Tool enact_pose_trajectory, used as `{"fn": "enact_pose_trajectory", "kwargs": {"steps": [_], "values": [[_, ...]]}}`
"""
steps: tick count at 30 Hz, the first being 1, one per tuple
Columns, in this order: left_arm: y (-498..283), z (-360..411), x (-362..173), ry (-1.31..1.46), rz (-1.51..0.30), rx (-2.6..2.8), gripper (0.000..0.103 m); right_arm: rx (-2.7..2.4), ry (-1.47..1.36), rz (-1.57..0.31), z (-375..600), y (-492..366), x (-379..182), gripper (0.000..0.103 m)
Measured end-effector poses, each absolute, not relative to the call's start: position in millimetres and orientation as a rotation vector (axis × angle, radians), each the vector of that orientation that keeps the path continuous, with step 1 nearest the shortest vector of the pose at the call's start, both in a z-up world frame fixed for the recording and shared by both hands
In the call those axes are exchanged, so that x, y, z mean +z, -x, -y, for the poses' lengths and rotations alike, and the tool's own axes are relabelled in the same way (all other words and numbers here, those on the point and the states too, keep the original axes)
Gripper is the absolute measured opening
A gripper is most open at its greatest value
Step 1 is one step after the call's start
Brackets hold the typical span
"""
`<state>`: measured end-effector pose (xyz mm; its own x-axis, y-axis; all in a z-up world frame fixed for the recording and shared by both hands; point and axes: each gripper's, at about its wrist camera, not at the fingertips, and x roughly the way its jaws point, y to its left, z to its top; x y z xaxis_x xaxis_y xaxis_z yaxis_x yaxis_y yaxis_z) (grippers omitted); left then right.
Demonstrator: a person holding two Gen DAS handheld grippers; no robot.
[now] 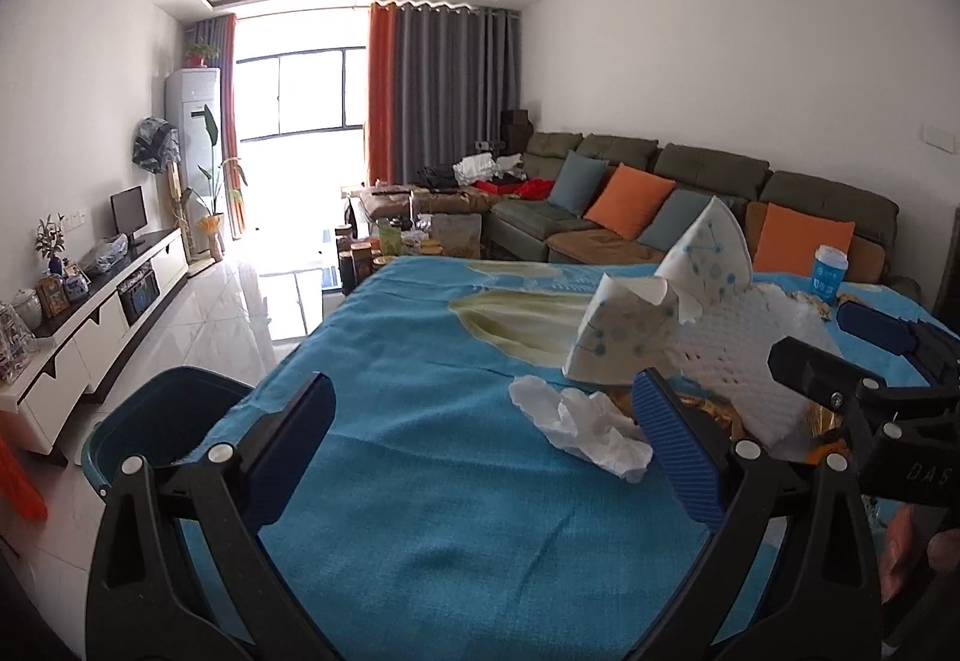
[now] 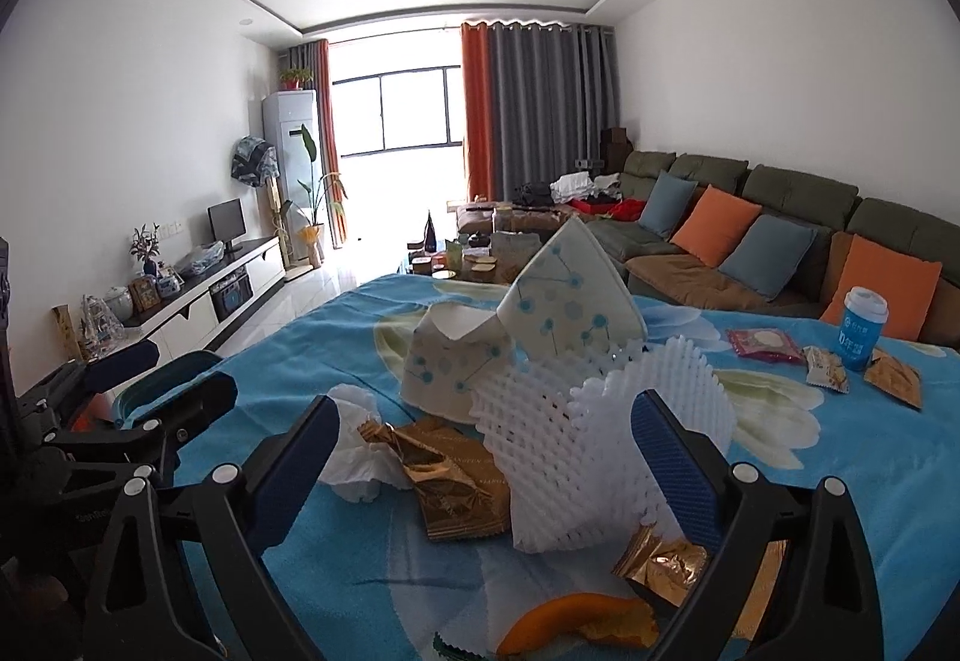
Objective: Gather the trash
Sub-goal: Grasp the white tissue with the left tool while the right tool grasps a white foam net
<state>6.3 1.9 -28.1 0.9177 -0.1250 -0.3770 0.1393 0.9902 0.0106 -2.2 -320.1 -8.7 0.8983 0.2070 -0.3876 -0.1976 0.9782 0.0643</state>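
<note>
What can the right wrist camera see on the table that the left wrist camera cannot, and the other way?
Only the right wrist view shows the orange peel at the near edge, the red packet and the small snack wrappers beside the blue cup.

Only the left wrist view shows the inside of the teal bin beside the table; the right view catches just its rim.

Both show the crumpled tissue, the patterned paper cups, the white foam net, the gold wrapper and the blue cloth. The left gripper and right gripper are both open.
</note>
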Motion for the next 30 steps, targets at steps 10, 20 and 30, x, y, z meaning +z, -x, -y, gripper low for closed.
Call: {"fn": "enact_pose_trajectory", "kwargs": {"steps": [10, 20, 30], "values": [[-40.4, 15.7, -64.2, -0.032, -0.594, -0.286, 0.092, 0.134, -0.024, -0.458, 367.8, 17.8, -17.8, 0.091], [-70.3, 19.1, -80.0, 0.071, -0.752, -0.418, 0.050, 0.132, -0.016, -0.517, 376.1, -5.1, -23.5, 0.071], [-80.8, 7.6, -86.2, 0.199, -0.805, -0.495, 0.011, 0.120, -0.034, -0.551, 381.8, -20.7, -25.5, 0.016]]}}
